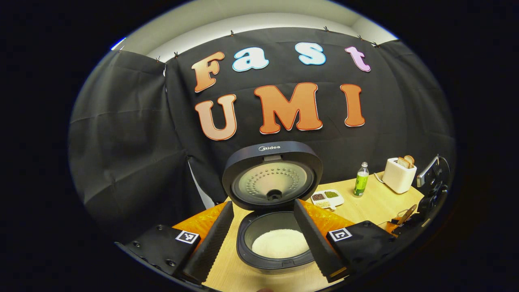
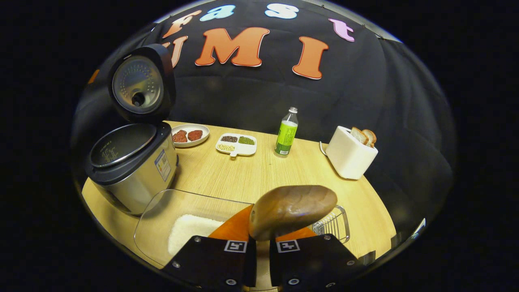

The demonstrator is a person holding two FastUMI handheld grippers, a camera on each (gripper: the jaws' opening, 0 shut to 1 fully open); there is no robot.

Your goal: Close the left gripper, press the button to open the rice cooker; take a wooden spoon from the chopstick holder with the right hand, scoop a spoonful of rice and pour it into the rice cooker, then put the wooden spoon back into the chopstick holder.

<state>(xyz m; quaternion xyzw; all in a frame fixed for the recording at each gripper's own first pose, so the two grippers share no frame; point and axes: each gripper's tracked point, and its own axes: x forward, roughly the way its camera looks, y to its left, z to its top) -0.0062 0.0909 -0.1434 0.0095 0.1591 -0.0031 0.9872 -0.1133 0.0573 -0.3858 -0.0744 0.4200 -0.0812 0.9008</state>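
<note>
The right tongs (image 2: 259, 239) squeeze the wooden spoon (image 2: 292, 211) above the rice tub (image 2: 162, 215). The left tongs (image 1: 263, 239) hang wide apart over the open rice cooker (image 1: 271, 227). A tipped spoon could spill rice on the tabletop (image 2: 251, 174).

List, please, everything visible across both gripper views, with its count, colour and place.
Rice cooker: one, dark top and steel body, table's left; lid up, white rice in its pot.
Clear container: one, transparent, beside the cooker, rice inside.
Wooden spoon: one, brown, bowl above the container.
Wire holder: one, metal, behind the spoon.
Round plate: one, white, two reddish patties, behind the cooker.
Divided dish: one, white, dark, green and pale grains, mid-table.
Bottle: one, green label, right of the dish.
Toaster: one, white, two bread slices, table's right.
Table: one, light wood.
Left gripper: open, over the cooker.
Right gripper: shut on the wooden spoon.
</note>
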